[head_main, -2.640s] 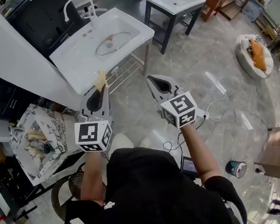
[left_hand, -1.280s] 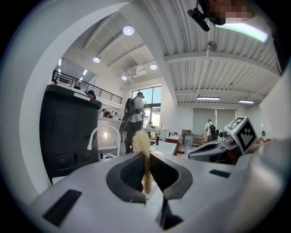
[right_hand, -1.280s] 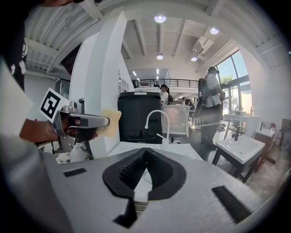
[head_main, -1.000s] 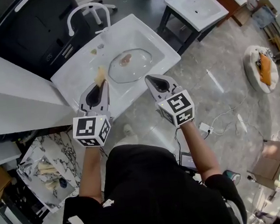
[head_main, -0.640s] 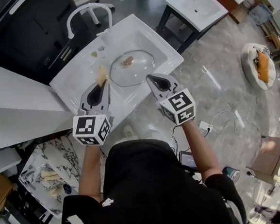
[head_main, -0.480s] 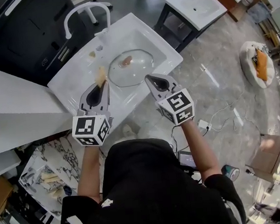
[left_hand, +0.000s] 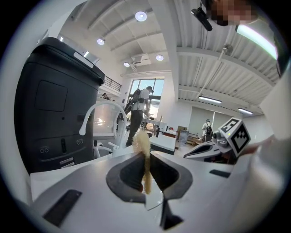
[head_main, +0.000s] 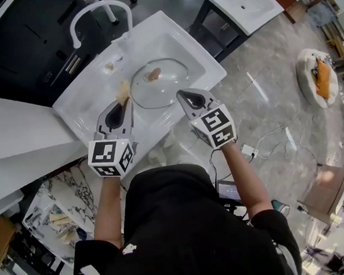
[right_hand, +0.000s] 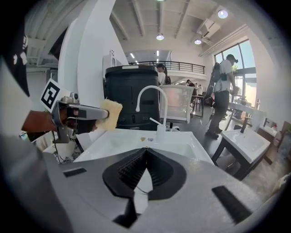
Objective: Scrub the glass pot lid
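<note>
The glass pot lid (head_main: 159, 81) lies in the white sink basin (head_main: 94, 102), with a brownish scrap on its top. My left gripper (head_main: 123, 98) is shut on a yellow sponge (head_main: 122, 91), whose tip sticks out over the basin's near left side. The left gripper view shows that sponge (left_hand: 142, 150) pinched edge-on between the jaws. My right gripper (head_main: 181, 93) is shut and empty, hovering at the sink's front rim just right of the lid. From the right gripper view I see the sponge (right_hand: 110, 113) in the left gripper and the basin (right_hand: 150, 141) ahead.
A white curved faucet (head_main: 98, 14) rises behind the basin, before a black cabinet (head_main: 27, 51). A second white sink stand (head_main: 245, 2) is at the upper right. Cables (head_main: 262, 144) lie on the grey tiled floor. A cluttered marbled box (head_main: 53, 210) sits at lower left.
Both grippers have come closer to the sink and lower; the basin and lid now lie just under their tips. Both stayed shut, the sponge still in the left.
</note>
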Available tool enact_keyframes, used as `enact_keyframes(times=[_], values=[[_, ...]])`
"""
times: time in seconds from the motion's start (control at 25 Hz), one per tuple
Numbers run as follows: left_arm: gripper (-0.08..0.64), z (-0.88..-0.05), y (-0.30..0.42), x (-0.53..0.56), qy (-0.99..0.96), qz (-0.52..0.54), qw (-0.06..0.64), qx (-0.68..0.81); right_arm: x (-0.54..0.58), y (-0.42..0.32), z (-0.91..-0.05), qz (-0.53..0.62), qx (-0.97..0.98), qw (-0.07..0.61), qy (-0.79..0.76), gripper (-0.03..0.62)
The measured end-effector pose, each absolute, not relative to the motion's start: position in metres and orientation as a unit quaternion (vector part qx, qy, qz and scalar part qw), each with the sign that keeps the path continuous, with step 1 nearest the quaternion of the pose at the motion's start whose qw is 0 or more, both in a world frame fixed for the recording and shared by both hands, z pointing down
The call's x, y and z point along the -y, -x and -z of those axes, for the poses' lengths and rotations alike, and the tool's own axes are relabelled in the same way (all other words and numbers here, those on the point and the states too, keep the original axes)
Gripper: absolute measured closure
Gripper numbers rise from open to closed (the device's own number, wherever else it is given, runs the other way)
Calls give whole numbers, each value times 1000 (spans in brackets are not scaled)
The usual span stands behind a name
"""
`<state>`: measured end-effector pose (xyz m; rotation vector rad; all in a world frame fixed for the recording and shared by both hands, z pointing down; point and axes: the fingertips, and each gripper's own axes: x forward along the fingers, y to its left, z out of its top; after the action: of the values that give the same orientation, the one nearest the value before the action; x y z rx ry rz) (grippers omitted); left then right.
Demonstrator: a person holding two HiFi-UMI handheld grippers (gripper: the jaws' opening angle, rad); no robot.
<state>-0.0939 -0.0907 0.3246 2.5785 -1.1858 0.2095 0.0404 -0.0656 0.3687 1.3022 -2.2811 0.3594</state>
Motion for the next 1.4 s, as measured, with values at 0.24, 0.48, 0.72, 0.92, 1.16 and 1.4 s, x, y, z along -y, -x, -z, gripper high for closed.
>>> enact_keyframes(times=[0.24, 0.48, 0.72, 0.92, 1.16, 1.4], values=[[541, -346, 90, 114, -885, -94, 165, 424, 90, -49, -397, -151, 840, 277, -441, 595], [540, -377, 79, 131, -874, -120, 188, 432, 106, -59, -440, -182, 838, 323, -400, 595], [540, -409, 72, 135, -863, -152, 212, 432, 106, -69, -494, -202, 826, 398, -343, 589], [540, -434, 74, 134, -852, -172, 233, 437, 106, -74, -533, -216, 816, 445, -298, 519], [540, -452, 79, 129, -842, -184, 252, 441, 123, -76, -563, -237, 799, 486, -264, 421], [540, -468, 79, 120, -842, -194, 264, 430, 136, -70, -579, -244, 795, 495, -250, 366]])
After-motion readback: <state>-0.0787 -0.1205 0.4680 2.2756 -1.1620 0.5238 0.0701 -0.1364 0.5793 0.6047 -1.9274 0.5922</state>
